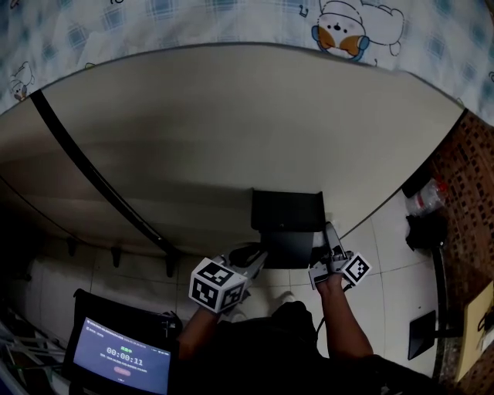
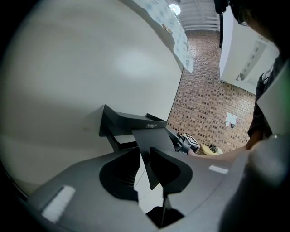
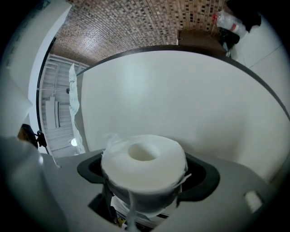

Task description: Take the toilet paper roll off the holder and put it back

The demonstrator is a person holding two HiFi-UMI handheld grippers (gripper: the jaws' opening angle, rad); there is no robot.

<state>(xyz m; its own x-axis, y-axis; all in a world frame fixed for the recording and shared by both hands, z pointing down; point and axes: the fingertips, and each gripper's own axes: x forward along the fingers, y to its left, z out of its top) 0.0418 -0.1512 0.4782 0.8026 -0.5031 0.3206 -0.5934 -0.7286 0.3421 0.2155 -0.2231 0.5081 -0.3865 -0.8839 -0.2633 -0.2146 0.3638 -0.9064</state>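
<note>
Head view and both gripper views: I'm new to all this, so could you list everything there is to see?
Toilet paper roll: one, white, gripped between the fingers of the right gripper.
Holder: one, black, mounted on the wall.
Holder flap: one, black, pinched between the fingers of the left gripper.
Wall: one, pale, ahead.
Cloth: one, blue-checked with cartoons, above the wall.
Screen: one, dark, showing a timer, lower left in head view.
Brick-pattern surface: one, brown, at right.
Grippers: two, grey with black-and-white marker cubes, at the holder.
Forearms: two, behind the grippers.
</note>
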